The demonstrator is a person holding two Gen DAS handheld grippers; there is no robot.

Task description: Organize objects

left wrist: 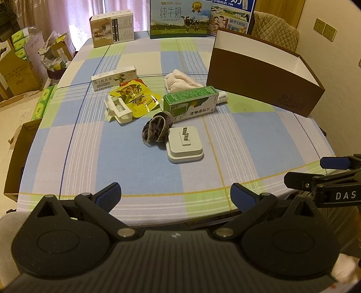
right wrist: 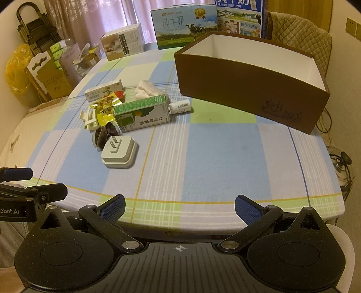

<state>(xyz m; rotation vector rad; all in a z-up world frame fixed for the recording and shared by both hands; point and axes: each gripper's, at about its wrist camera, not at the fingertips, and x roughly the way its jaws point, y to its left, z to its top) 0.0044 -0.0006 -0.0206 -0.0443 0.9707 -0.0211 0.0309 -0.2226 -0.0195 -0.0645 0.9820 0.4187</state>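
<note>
A cluster lies mid-table: a white plug adapter [left wrist: 184, 144] [right wrist: 119, 151], a dark scrunchie [left wrist: 158, 129] [right wrist: 105, 134], a green box [left wrist: 191, 102] [right wrist: 142, 112], a white bottle [left wrist: 222, 97] [right wrist: 180, 106], a white cloth [left wrist: 180, 80] [right wrist: 146, 89], a yellow snack packet [left wrist: 135, 97] [right wrist: 106, 108], a white clip [left wrist: 117, 109] [right wrist: 89, 119] and a white ointment box [left wrist: 114, 77] [right wrist: 103, 90]. An open brown box [left wrist: 259, 78] [right wrist: 248, 90] stands at the right, nothing visible inside. My left gripper [left wrist: 176, 193] and right gripper [right wrist: 179, 206] hover open over the near table edge, holding nothing.
A milk carton case [left wrist: 178, 19] [right wrist: 185, 28] and a smaller box [left wrist: 112, 28] [right wrist: 123, 42] stand at the table's far edge. A quilted chair back [right wrist: 297, 33] is behind the brown box. Cardboard boxes [left wrist: 18, 74] crowd the floor at left; cables [right wrist: 340, 162] hang at right.
</note>
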